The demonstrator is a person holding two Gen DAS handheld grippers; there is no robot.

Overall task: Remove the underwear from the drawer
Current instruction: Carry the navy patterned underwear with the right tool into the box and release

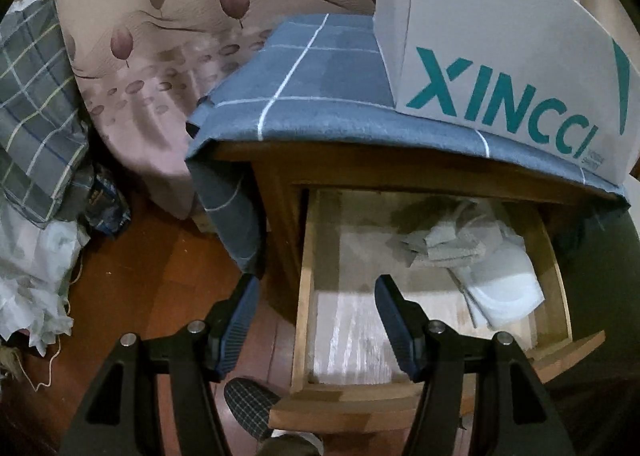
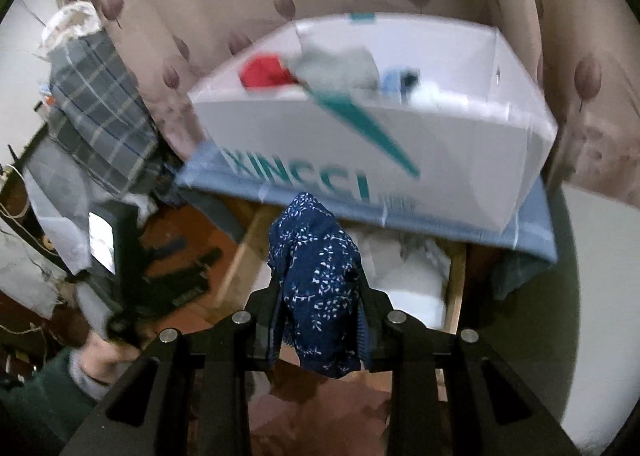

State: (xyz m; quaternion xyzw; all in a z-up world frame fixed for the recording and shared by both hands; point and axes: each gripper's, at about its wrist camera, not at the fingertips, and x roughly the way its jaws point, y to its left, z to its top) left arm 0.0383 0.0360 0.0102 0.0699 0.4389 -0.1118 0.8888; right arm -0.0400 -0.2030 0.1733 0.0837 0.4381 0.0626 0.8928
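Observation:
The wooden drawer (image 1: 304,288) of a small cabinet is pulled open. Inside it lie a grey garment (image 1: 440,244) and white cloth (image 1: 508,288) at the right. My left gripper (image 1: 316,288) is open and empty, hovering above the drawer's left side wall. My right gripper (image 2: 320,280) is shut on dark blue underwear with a white leaf print (image 2: 320,280), held above the open drawer (image 2: 456,276). The underwear hangs down between the fingers.
A white box marked XINCCI (image 1: 500,55) stands on the blue checked cloth (image 1: 320,67) covering the cabinet top; it holds red, grey and blue garments (image 2: 340,71). A leaf-patterned curtain (image 1: 160,35) hangs behind. Plaid bedding (image 1: 32,95) is piled at the left on the wooden floor (image 1: 160,276).

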